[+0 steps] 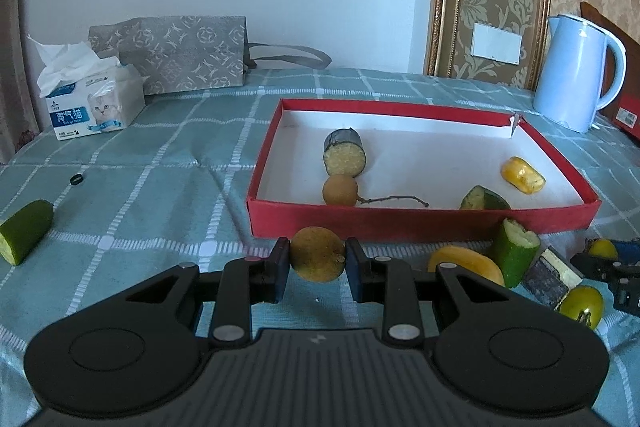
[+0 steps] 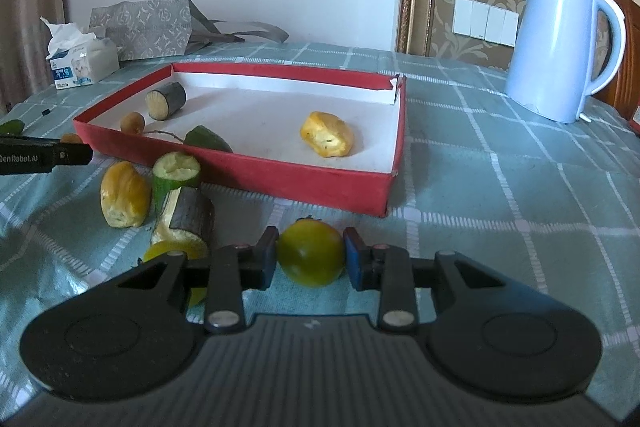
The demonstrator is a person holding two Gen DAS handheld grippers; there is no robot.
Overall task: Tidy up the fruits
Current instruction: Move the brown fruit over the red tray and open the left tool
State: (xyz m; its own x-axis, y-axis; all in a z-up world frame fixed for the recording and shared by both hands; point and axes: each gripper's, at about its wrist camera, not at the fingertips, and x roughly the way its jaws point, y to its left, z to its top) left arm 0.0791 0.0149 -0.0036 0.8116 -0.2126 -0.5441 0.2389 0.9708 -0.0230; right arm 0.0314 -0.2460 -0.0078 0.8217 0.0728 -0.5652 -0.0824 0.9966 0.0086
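Note:
My left gripper (image 1: 317, 269) is shut on a round brownish-yellow fruit (image 1: 316, 253), just in front of the red box (image 1: 420, 223). My right gripper (image 2: 310, 259) is shut on a yellow-green tomato (image 2: 310, 257) near the box's front wall (image 2: 280, 179). Inside the box lie a dark-skinned cut piece (image 1: 344, 151), a brown round fruit with a stem (image 1: 340, 190), a green wedge (image 1: 484, 199) and a yellow piece (image 1: 523, 174). On the cloth sit a yellow piece (image 2: 124, 200), a green cucumber chunk (image 2: 176, 173), a dark-skinned chunk (image 2: 186, 219) and another yellow-green tomato (image 1: 582, 306).
A green cucumber half (image 1: 24, 237) and a small black ring (image 1: 78, 179) lie far left on the checked cloth. A tissue box (image 1: 94, 103) and grey bag (image 1: 176, 55) stand at the back left. A pale blue kettle (image 2: 560, 47) stands back right.

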